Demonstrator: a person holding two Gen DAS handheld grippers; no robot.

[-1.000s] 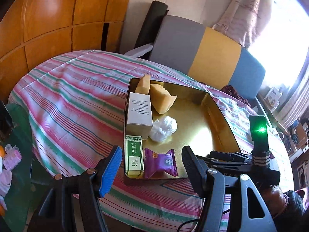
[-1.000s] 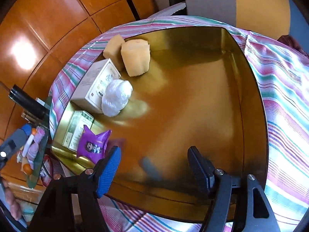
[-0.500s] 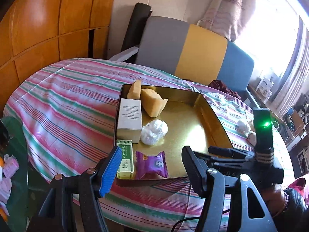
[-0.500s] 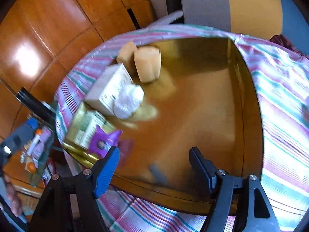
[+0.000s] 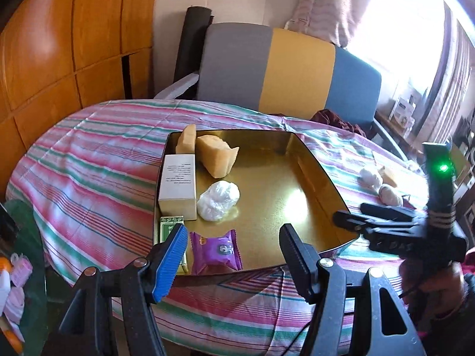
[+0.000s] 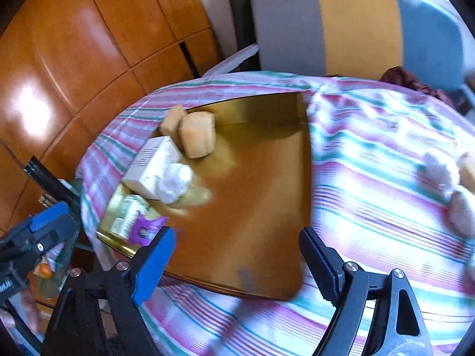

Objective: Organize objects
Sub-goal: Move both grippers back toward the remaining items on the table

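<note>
Above the gold tray (image 6: 267, 195) on the striped surface (image 5: 89, 178): right gripper (image 6: 234, 255) pulled back, jaws just widened and empty, left gripper (image 5: 233, 255) apart and empty, purple packet (image 5: 216, 249) released inside, wrapped balls (image 5: 371, 176) outside next.

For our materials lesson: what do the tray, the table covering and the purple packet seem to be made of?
Tray: probably metal, glossy gold finish, mirror-like glare. Table covering: woven fabric, matte, striped, with creases. Purple packet: likely plastic film, shiny, with crimped ends.
</note>
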